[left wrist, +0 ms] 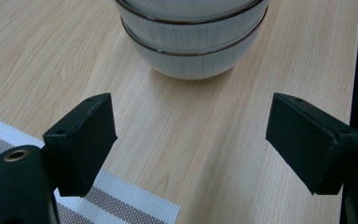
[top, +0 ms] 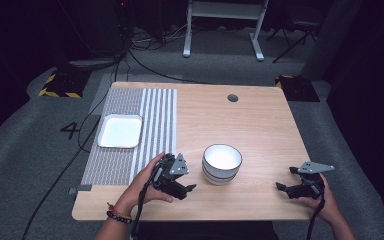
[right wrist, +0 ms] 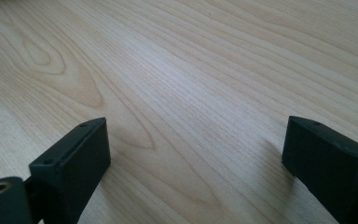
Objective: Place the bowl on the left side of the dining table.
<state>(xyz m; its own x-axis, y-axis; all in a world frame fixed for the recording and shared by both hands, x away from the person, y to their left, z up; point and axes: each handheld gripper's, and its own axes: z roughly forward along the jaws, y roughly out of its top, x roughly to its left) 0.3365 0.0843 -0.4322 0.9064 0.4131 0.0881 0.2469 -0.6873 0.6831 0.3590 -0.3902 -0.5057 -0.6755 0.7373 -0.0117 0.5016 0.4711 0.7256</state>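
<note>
A: The left gripper (top: 189, 181) sits low at the near edge, jaws wide apart and empty, aimed at the stacked bowls (top: 222, 163) just to its right, mid-table.

B: And the right gripper (top: 285, 179)?

A: Also spread and holding nothing, near right, over bare table (top: 260, 125).

B: So an approach, I'd judge; closing on a bowl rim comes next. Any writing?

A: A "4" (top: 69, 130) on the floor, far left.

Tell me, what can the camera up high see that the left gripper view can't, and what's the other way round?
Just the high view: the white square plate on the striped placemat, the right hand-held gripper, both hands and the floor. Just the left gripper view: a close look at the bowls' side, where two dark rims show they are stacked, framed by its own wide-apart jaws. Both: the bowls, the wooden table and the placemat.
</note>
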